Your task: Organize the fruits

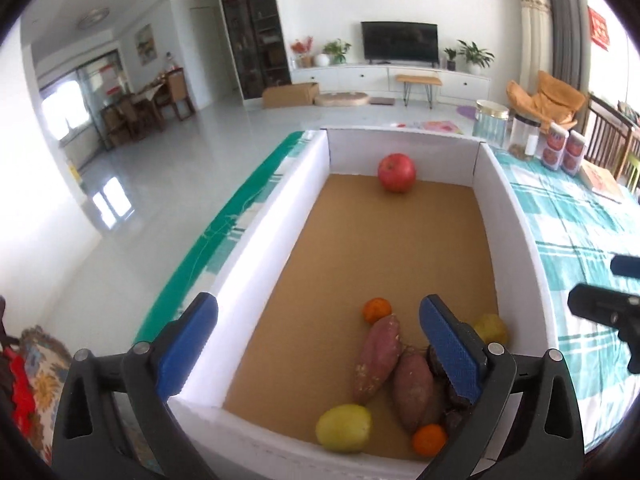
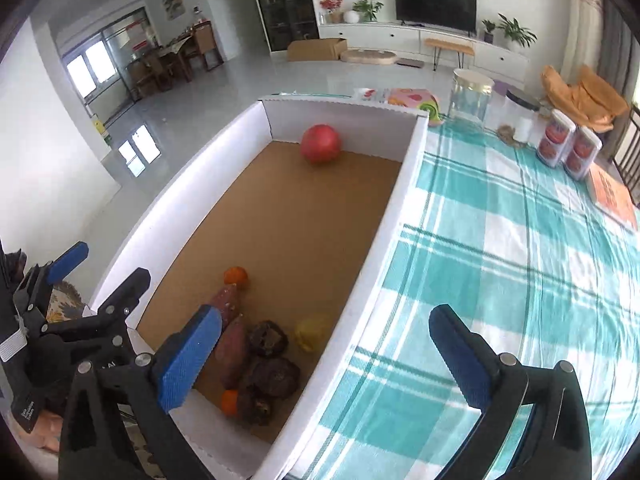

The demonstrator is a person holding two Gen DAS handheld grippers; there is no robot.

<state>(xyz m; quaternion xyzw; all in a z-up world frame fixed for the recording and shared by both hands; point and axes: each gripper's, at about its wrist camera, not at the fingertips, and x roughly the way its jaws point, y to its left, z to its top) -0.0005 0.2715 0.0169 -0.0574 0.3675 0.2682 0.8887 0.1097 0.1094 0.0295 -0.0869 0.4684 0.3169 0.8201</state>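
Left tongs (image 1: 318,344) hover wide open and empty over the box (image 1: 516,216), nearest the sweet potato (image 1: 378,360) lying lengthwise between the pads; right tongs (image 2: 324,364), likewise open, straddle the wall.

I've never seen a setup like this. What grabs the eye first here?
Probably the round red apple, alone at the far end of the white-walled cardboard box with a brown floor. At the near end huddle purple-skinned sweet potatoes, small oranges and yellow fruits. Both blue-padded tongs, left tongs and right tongs, are open and empty.
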